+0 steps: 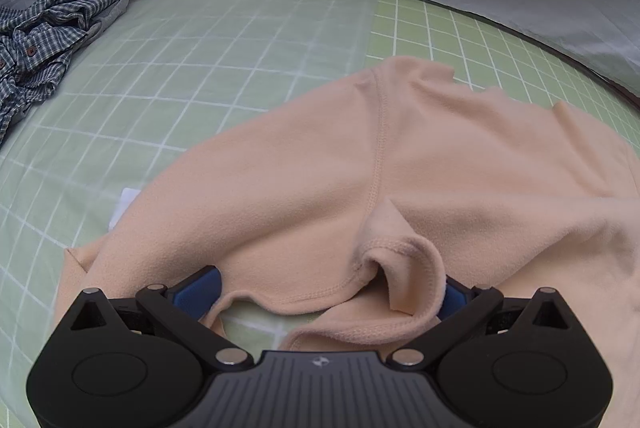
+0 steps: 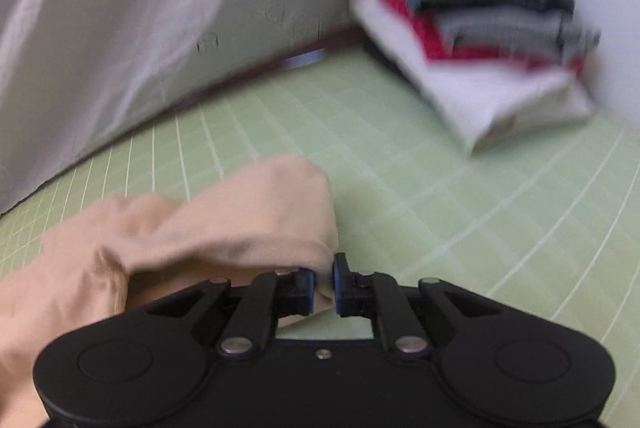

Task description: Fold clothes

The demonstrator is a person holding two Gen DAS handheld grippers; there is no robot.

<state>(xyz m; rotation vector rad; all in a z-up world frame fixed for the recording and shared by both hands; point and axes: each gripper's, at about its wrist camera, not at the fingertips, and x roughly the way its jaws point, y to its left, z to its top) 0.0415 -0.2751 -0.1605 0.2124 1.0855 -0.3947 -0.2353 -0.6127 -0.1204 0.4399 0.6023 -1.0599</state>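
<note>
My right gripper [image 2: 323, 278], angled down, pinches the peach garment's [image 2: 248, 216] edge; my left gripper [image 1: 324, 292] spreads wide over its neckline.

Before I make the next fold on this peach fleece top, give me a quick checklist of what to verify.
1. Right gripper shut on an edge of the peach fleece top: ok; fabric sits between the fingers.
2. Left gripper gripping the top: not ok; fingers stand wide apart, the neckline only lies between them.
3. Top lying flat: not ok; bunched near the right gripper.
4. Bare green grid mat beside the top: ok.
5. Crumpled blue checked shirt apart from the top: ok.
6. Stack of folded clothes out of the way: ok.
</note>
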